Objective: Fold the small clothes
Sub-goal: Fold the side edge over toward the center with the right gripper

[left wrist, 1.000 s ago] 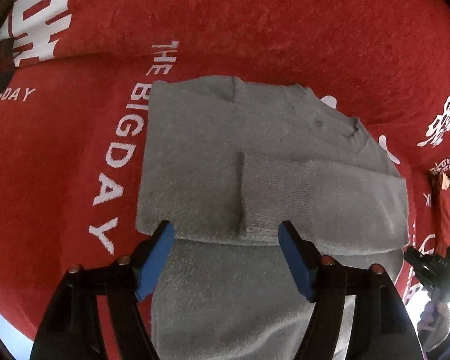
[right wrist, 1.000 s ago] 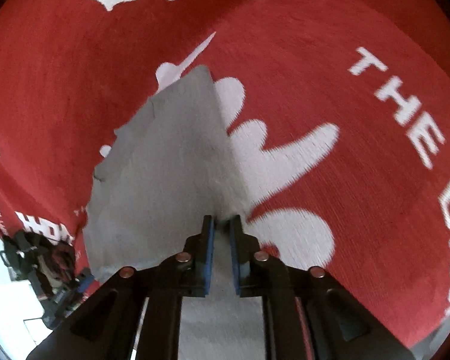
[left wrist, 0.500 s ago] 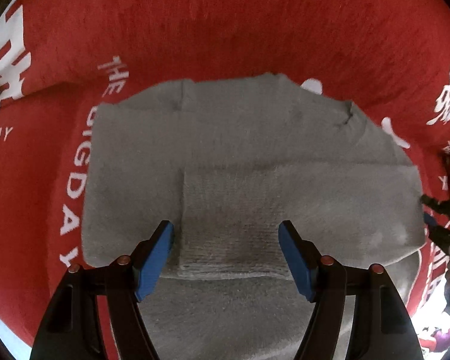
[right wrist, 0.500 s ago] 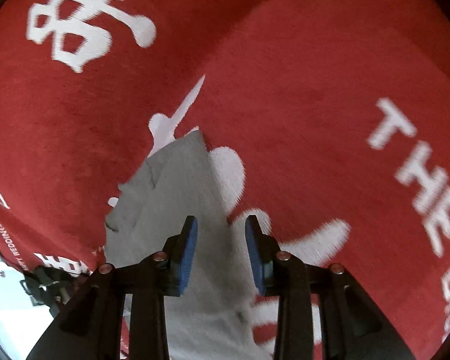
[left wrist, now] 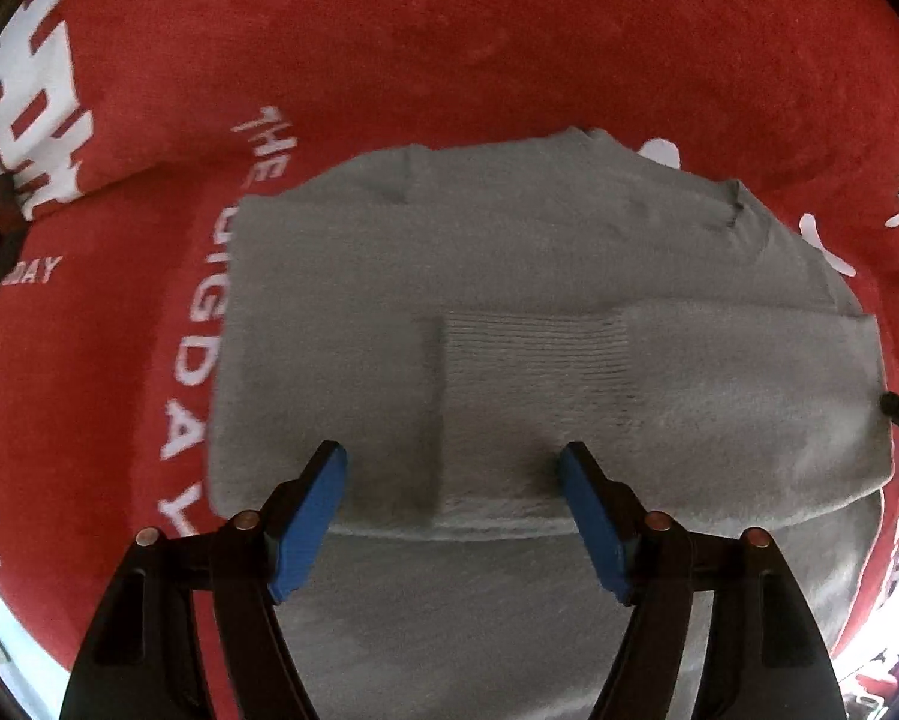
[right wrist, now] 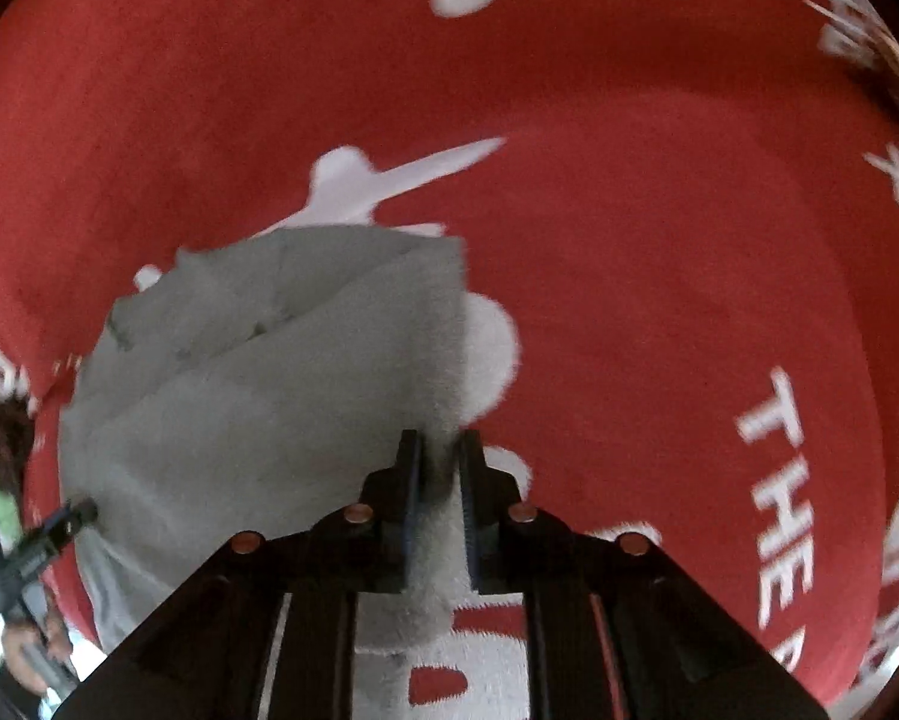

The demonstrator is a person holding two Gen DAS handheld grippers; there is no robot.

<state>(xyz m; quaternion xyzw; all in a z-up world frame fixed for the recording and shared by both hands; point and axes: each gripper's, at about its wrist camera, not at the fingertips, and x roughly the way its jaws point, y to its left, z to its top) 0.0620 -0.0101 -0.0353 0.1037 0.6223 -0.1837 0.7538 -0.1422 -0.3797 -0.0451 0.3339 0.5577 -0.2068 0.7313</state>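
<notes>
Right gripper, jaws just closing, pinches the grey sweater's edge to fold it; left gripper hovers, jaws spread, over the folded sleeve.

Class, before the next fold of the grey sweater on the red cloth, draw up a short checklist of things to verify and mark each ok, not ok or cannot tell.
1. Right gripper has the grey sweater: ok; its jaws have just been closing, and a fold of the edge sits between them.
2. Left gripper free: ok; jaws wide open over the sweater, gripping nothing.
3. Sleeve folded across the body: ok; ribbed cuff lies flat.
4. Sweater fully on the red cloth: cannot tell; the near hem is hidden.
5. Right grip takes every layer: cannot tell.
</notes>
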